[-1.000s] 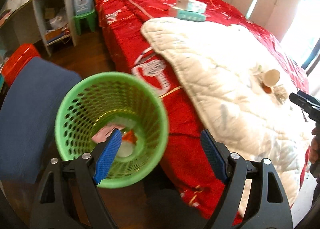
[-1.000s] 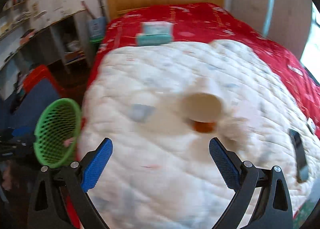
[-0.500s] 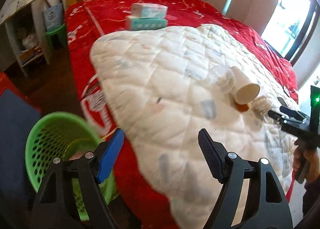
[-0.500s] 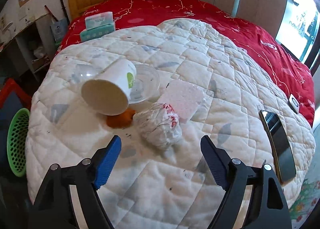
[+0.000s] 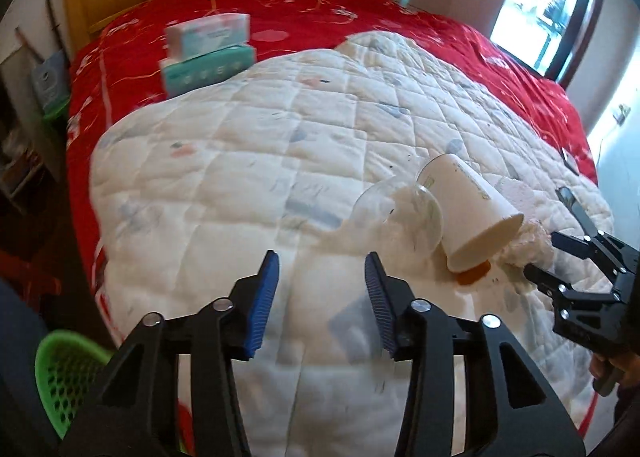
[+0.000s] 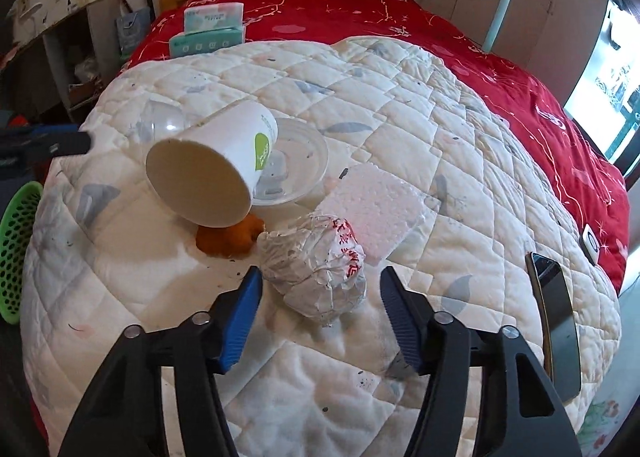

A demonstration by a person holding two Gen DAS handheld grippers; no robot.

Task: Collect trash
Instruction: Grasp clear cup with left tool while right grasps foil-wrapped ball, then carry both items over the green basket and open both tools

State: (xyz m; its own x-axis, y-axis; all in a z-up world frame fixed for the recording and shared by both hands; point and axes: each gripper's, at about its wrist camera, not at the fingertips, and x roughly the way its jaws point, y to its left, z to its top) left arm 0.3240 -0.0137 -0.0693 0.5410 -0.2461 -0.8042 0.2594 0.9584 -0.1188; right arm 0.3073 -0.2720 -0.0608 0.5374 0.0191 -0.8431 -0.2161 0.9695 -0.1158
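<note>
On the white quilt (image 6: 400, 105), right hand-held gripper (image 6: 320, 299) spreads wide around the crumpled wrapper ball (image 6: 316, 269); left hand-held gripper (image 5: 322, 289) hovers, jaws apart.

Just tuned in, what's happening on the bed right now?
A person is clearing trash off the white quilt. The right gripper is open, its fingers straddling a crumpled paper ball without closing on it yet. The left gripper is open and empty over bare quilt. A tipped paper cup, clear plastic lid, foam piece and orange scrap lie uncollected. The green basket waits beside the bed.
</note>
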